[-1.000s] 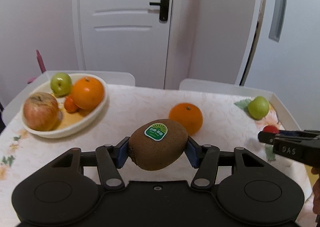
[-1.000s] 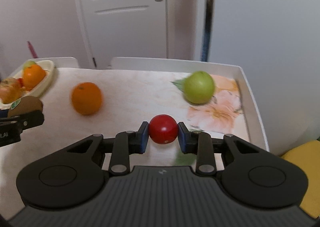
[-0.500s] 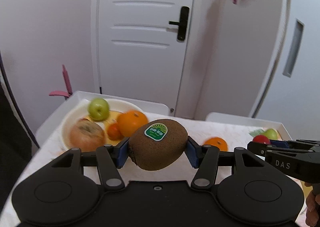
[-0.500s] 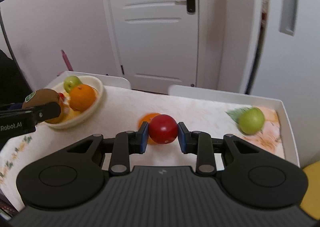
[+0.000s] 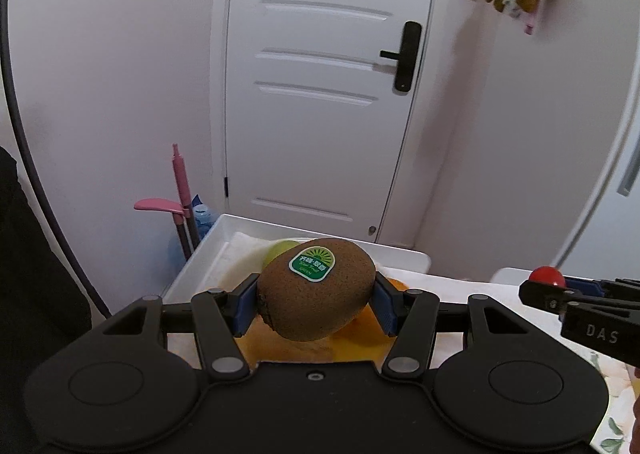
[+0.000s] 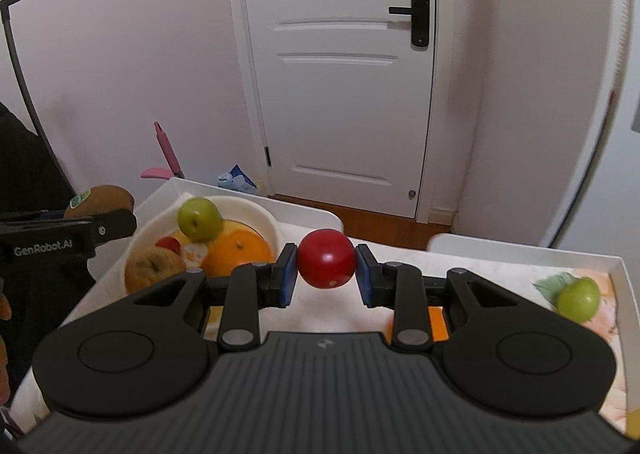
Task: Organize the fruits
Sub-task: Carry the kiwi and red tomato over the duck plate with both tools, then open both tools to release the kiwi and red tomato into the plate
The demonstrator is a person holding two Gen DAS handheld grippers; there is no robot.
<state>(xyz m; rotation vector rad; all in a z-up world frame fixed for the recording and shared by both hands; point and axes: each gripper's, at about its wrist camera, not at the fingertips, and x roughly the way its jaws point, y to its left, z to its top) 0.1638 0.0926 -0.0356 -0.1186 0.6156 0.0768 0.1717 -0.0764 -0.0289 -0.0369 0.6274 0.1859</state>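
My left gripper [image 5: 316, 304] is shut on a brown kiwi [image 5: 316, 290] with a green sticker, held above the white fruit bowl [image 6: 260, 214]. The bowl holds a green apple [image 6: 199, 218], an orange [image 6: 238, 250], a red-yellow apple [image 6: 154, 268] and a small red fruit [image 6: 168, 243]. My right gripper [image 6: 326, 274] is shut on a small red tomato [image 6: 326, 258], held above the table to the right of the bowl. The tomato also shows in the left wrist view [image 5: 547, 276], and the kiwi in the right wrist view [image 6: 100, 198]. A second green apple [image 6: 578, 298] lies on the table at the right.
The table is a white rimmed tray [image 6: 520, 250] with a floral cloth. A piece of orange fruit [image 6: 436, 320] shows behind my right gripper's body. A white door [image 5: 320, 86] and a pink mop handle [image 5: 180, 178] stand behind.
Both grippers have risen and moved left toward the bowl, each still holding its fruit. The bowl now lies right under the kiwi; the loose orange has slipped behind the right gripper.
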